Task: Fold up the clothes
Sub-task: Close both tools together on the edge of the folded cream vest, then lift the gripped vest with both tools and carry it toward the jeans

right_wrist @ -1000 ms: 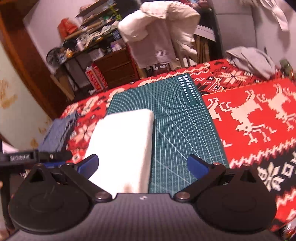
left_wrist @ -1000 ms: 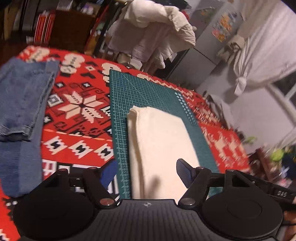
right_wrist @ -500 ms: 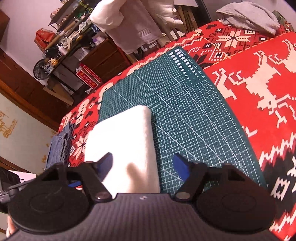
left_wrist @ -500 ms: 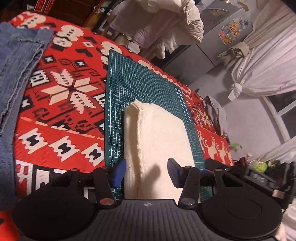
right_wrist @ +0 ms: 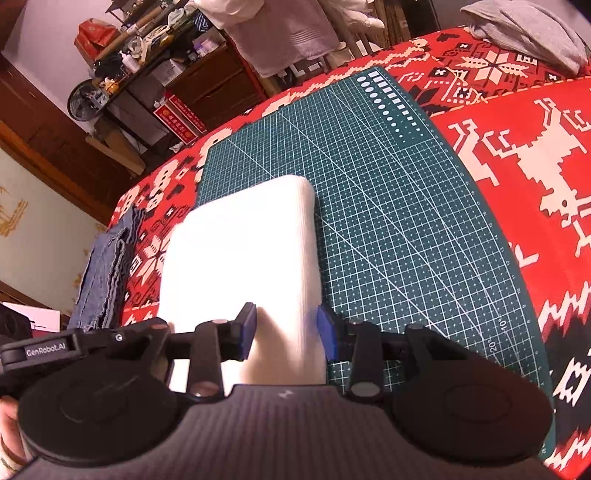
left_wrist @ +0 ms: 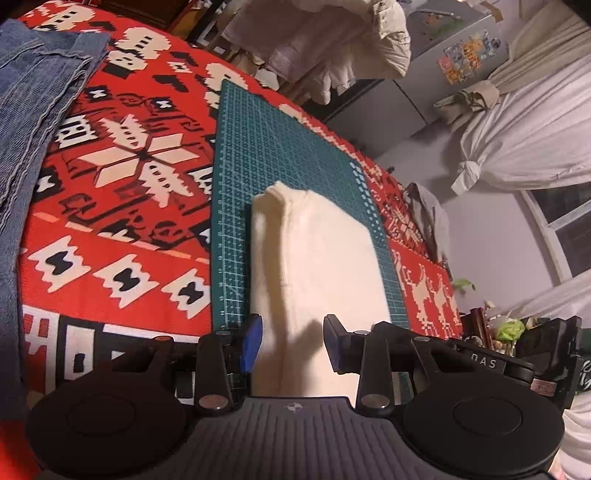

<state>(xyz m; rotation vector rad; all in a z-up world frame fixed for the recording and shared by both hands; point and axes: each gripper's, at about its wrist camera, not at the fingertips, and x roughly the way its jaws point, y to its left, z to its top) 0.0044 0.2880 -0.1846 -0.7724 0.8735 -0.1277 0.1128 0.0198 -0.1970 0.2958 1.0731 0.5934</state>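
Worktop draped in a red cloth with white and black knit-style patterns: snowflakes on the left, deer on the right. Green gridded cutting mat laid over the middle of it, long edge running from near to far. Folded jeans stacked at the left side of the worktop, well apart from the mat. Crumpled grey garment at the far right corner. Folded cream garment lying on the near left part of the mat, a thick neat rectangle, its stacked layers facing left, its near end reaching the near edge of the mat.

Left gripper poised at the near end of the cream garment toward its left edge, blue-padded fingers partly apart, straddling the cloth with a clear gap on either side; nothing clamped. Right gripper at the same near end toward the right edge, fingers narrowed close beside the cloth; impossible to tell whether pads press it.

Far off: chair heaped with pale laundry, cluttered shelves, white curtain tied at the right.
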